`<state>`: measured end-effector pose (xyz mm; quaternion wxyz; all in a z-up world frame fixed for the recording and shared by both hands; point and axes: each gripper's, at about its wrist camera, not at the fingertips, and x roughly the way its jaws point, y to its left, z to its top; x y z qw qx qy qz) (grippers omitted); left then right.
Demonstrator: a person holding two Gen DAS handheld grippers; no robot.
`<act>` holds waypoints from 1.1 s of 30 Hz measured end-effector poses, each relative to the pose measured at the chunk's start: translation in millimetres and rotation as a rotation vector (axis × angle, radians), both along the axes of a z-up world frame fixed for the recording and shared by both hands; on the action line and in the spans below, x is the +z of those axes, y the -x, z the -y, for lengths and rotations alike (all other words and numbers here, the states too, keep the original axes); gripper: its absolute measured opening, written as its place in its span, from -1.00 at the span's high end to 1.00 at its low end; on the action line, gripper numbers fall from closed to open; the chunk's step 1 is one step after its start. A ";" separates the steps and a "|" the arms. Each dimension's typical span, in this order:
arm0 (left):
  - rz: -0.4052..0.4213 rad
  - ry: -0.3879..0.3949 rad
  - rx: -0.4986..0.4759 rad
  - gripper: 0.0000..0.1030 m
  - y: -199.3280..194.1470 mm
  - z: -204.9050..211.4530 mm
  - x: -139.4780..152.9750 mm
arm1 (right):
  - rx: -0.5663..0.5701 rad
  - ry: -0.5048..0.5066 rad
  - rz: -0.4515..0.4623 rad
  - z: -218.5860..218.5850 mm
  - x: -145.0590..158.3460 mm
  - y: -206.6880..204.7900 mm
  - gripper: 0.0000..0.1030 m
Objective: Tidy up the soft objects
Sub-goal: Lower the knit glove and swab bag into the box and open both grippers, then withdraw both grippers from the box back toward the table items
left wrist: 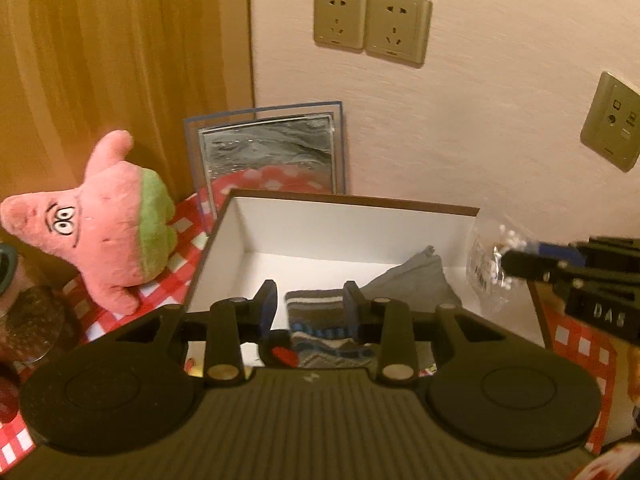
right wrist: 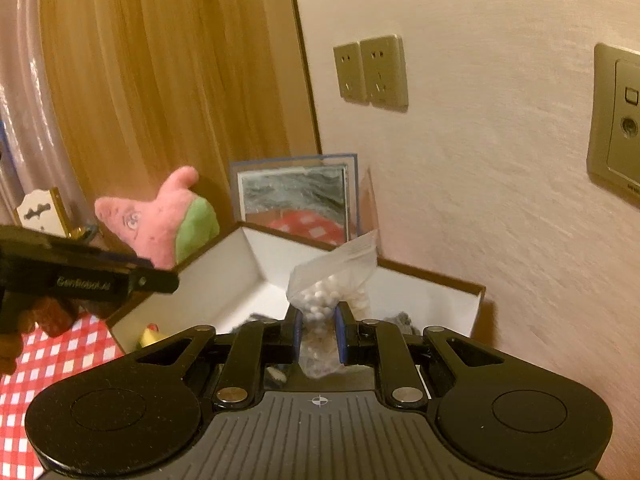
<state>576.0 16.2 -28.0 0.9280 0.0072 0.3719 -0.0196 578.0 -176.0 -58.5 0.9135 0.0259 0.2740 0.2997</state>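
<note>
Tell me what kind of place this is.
Probably a room in a home, at a table pushed against a wall. Signs: the wall sockets, the red checked tablecloth, a wooden door or panel, and a pink plush star beside an open box.

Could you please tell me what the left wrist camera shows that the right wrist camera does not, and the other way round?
Only the left wrist view shows the striped sock and grey cloth in the box, under the open left gripper. Only the right wrist view shows the right gripper shut on the bag of white balls. Both show the pink plush star, box and mirror.
</note>
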 end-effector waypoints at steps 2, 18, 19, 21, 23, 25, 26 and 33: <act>0.001 -0.003 0.008 0.32 6.9 -5.2 1.9 | -0.006 0.000 0.006 -2.9 1.4 -0.8 0.56; -0.018 -0.034 0.151 0.20 95.9 -70.4 9.6 | 0.028 -0.005 -0.052 0.4 -1.3 44.4 -0.41; -0.023 -0.037 0.164 0.20 104.5 -75.0 9.4 | 0.034 -0.007 -0.055 -0.5 -0.5 48.1 -0.41; -0.028 -0.041 0.191 0.20 121.0 -83.3 9.1 | 0.051 -0.013 -0.051 -1.2 0.6 59.3 -0.41; -0.036 -0.036 0.215 0.20 137.8 -90.2 7.9 | 0.068 -0.013 -0.052 -3.3 1.6 70.8 -0.41; -0.045 -0.031 0.239 0.20 154.9 -96.3 5.9 | 0.087 -0.013 -0.058 -6.1 1.8 81.3 -0.41; -0.050 -0.030 0.251 0.20 164.1 -99.0 4.5 | 0.097 -0.015 -0.060 -7.5 1.8 87.4 -0.41; -0.091 -0.008 0.340 0.20 221.4 -112.7 -10.1 | 0.178 -0.024 -0.084 -24.6 -2.0 129.2 -0.41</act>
